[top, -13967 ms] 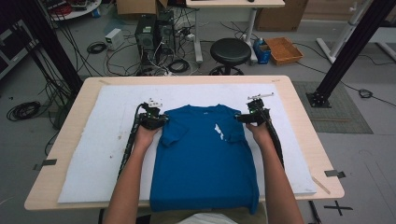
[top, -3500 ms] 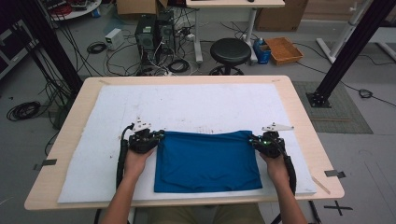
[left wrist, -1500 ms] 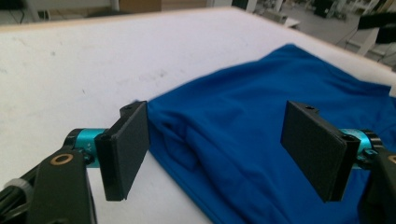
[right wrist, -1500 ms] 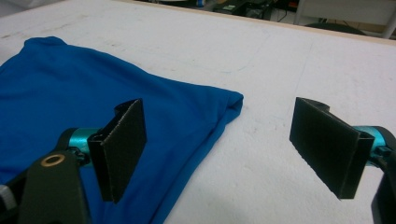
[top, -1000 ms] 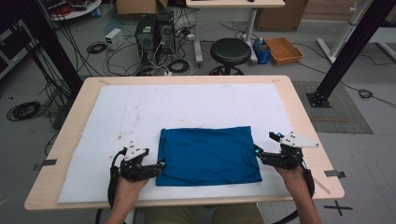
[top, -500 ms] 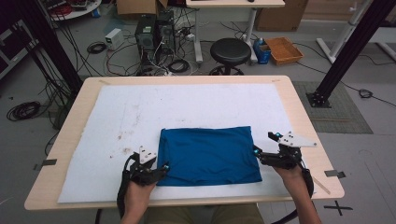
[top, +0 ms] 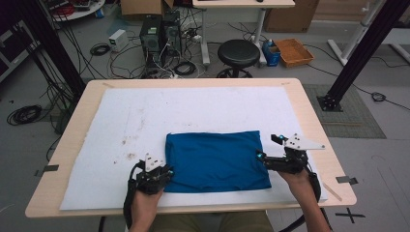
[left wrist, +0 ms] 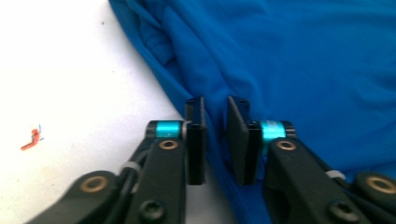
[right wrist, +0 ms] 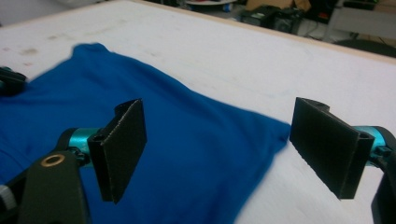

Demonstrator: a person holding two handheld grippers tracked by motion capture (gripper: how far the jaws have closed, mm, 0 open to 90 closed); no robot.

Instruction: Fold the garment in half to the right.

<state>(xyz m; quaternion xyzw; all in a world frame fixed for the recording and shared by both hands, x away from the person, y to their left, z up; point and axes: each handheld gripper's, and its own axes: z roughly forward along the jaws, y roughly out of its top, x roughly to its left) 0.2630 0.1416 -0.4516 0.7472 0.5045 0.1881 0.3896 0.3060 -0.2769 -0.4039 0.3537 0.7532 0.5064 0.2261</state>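
A blue shirt (top: 216, 159), folded into a rectangle, lies on the white mat (top: 203, 106) near the table's front. My left gripper (top: 163, 173) is at the shirt's front left corner. In the left gripper view, its jaws (left wrist: 215, 135) have just been closing and now stand narrow, pinching the folded edge of the shirt (left wrist: 303, 70). My right gripper (top: 265, 158) rests at the shirt's right edge. It is wide open (right wrist: 219, 140), with the shirt's corner (right wrist: 70, 93) lying below and between its pads, untouched.
The mat covers most of the wooden table (top: 309, 111) and has brown stains (top: 129, 145) left of the shirt. A small red mark (left wrist: 31, 138) is on the mat near the left jaws. A black stool (top: 238, 52) and cables lie beyond the far edge.
The left gripper slid a little right onto the shirt's left edge, and its jaws went from wide open to closed on the cloth. The right gripper stayed still and open.
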